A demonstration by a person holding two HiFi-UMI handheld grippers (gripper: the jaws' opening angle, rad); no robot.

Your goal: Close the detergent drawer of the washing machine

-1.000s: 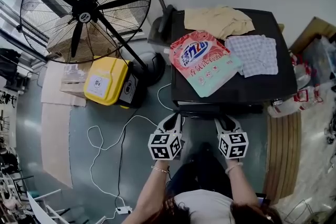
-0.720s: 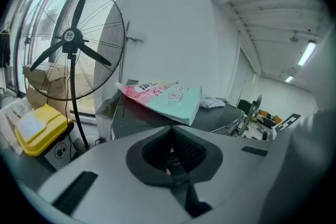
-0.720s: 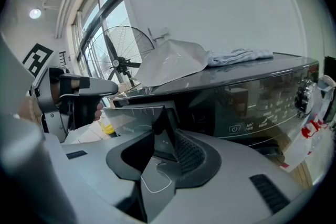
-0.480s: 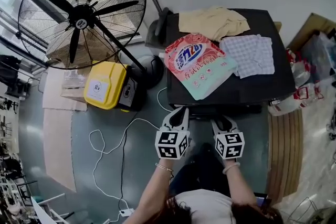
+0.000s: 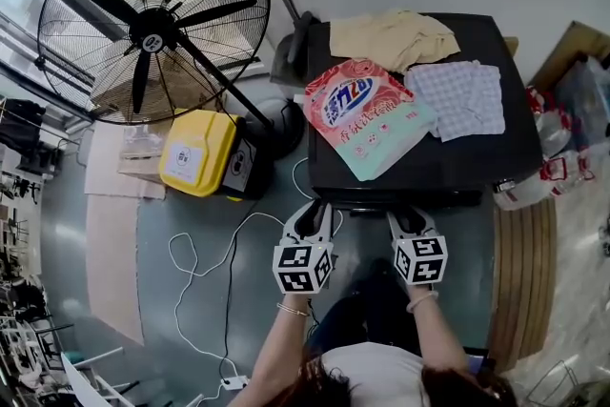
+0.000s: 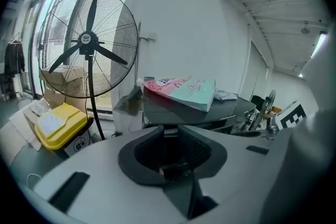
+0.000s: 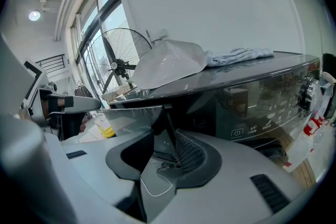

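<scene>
The black washing machine [image 5: 477,157] stands ahead of me, with a pink detergent bag [image 5: 367,114] on its top. My left gripper [image 5: 312,210] hovers just short of the machine's front left corner. Its jaws are opening, and in the left gripper view [image 6: 169,131] the gap between them holds nothing. My right gripper [image 5: 405,216] is at the front panel. In the right gripper view a glossy grey drawer front [image 7: 131,113] juts from the panel, and its right edge stands inside the gripper's [image 7: 164,136] gap. The ribbed right pad [image 7: 190,152] is bare.
A large standing fan [image 5: 152,24] and a yellow-lidded box [image 5: 195,152] are on the floor to the left, with a white cable [image 5: 205,253] looping in front. A beige cloth [image 5: 396,35] and a checked cloth [image 5: 462,98] lie on the machine. Wooden planks [image 5: 515,272] lie at the right.
The left gripper reached toward the machine's front corner, then drew back a little, and its jaws have parted. The right gripper has stayed in place.
</scene>
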